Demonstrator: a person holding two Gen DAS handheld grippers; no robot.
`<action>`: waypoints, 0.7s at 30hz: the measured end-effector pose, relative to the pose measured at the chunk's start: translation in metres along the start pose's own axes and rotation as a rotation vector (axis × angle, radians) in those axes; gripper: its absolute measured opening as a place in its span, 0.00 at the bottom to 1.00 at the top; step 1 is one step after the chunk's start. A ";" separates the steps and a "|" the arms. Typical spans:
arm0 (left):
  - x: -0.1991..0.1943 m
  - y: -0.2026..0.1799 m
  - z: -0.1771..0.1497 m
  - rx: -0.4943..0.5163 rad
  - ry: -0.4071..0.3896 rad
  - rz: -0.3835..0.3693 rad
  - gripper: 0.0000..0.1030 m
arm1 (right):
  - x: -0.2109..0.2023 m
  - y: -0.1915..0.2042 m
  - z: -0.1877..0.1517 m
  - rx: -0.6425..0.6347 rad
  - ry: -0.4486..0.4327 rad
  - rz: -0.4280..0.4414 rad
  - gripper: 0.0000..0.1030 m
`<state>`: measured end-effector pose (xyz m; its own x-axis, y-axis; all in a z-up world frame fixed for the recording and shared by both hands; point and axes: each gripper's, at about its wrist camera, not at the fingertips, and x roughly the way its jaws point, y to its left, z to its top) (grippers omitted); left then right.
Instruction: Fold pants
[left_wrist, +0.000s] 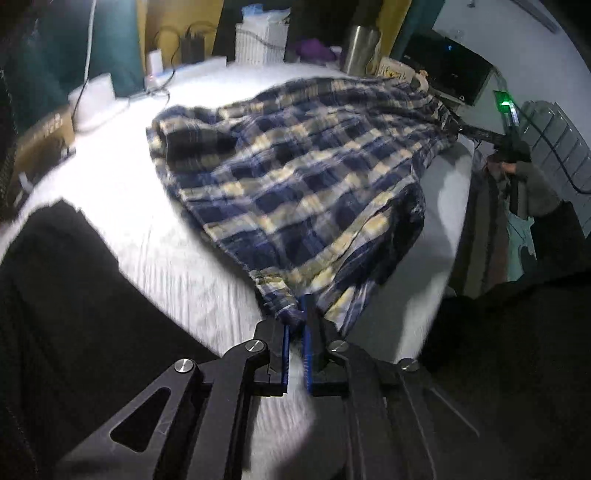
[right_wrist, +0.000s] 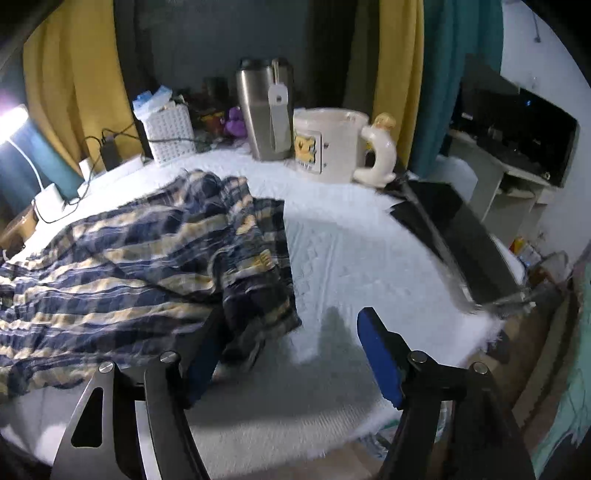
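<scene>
Pinching a bunched corner of the plaid pants (left_wrist: 295, 177) between the near-closed pads of the left claw (left_wrist: 295, 325), with the garment spread rumpled over the white-covered worktop (left_wrist: 147, 236). Right claw (right_wrist: 291, 362) spread wide, gripping nothing, one finger resting by the cloth's near edge. Better to re-grip that free edge, pull both corners taut, then lay over evenly, clear of the duck-handled mug (right_wrist: 328, 144).
</scene>
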<state>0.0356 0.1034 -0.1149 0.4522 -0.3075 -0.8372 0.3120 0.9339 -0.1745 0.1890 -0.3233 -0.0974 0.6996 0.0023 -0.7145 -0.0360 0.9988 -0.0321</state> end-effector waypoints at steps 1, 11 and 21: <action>-0.003 0.004 0.000 -0.023 0.010 -0.008 0.08 | -0.007 0.001 0.002 -0.004 -0.014 -0.010 0.71; -0.040 0.052 0.021 -0.118 -0.072 0.075 0.48 | -0.033 0.114 0.016 -0.159 -0.068 0.255 0.71; -0.008 0.100 0.108 -0.282 -0.209 -0.048 0.48 | -0.007 0.177 0.034 -0.205 -0.038 0.352 0.71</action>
<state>0.1533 0.1796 -0.0703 0.6132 -0.3559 -0.7052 0.1076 0.9221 -0.3718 0.2021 -0.1444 -0.0745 0.6450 0.3480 -0.6804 -0.4171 0.9063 0.0682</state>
